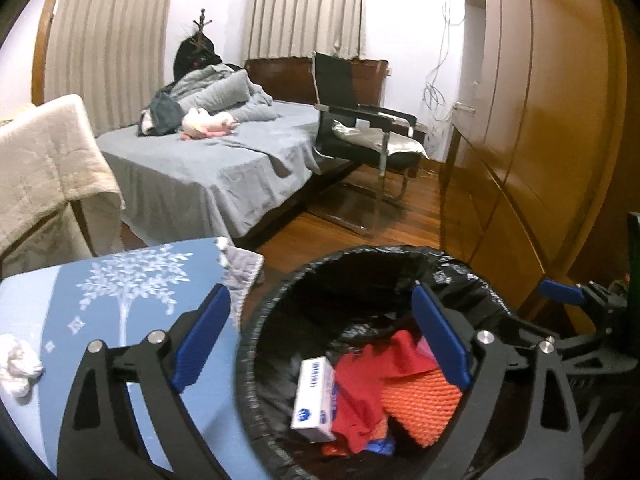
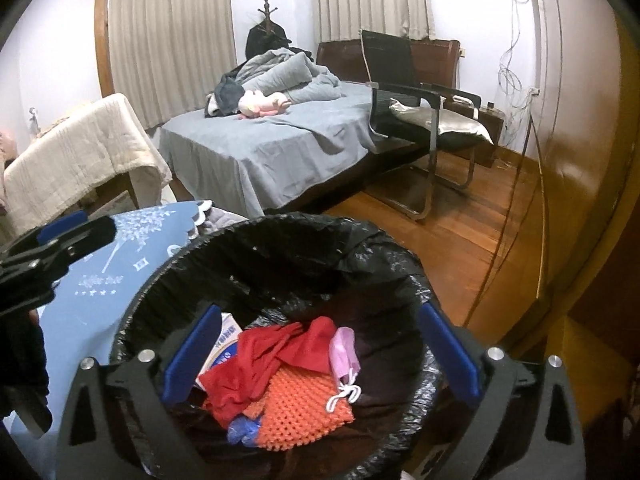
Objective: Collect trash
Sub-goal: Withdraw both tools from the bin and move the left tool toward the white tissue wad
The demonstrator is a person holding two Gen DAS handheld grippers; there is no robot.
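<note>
Where the black-lined trash bin (image 2: 276,264) stands near, beside the blue tree-print table (image 1: 132,280), it holds: white carton (image 1: 314,396), red cloth (image 2: 276,356), orange foam netting (image 2: 300,408), pink face mask (image 2: 345,354), blue scrap (image 2: 244,430). Left gripper (image 1: 320,344): jaws wide apart, empty, straddling the bin's rim. Right gripper (image 2: 320,356): spread wide, empty, above the contents. Crumpled white tissue (image 1: 20,364): on the table, far left. Beyond: grey bed (image 1: 208,160), black chair (image 1: 360,120), wooden wardrobe (image 1: 540,120).

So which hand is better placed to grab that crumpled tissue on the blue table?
Left. The left claw is open, partly over the blue table, with the tissue nearby; the right claw hangs over the bin.
</note>
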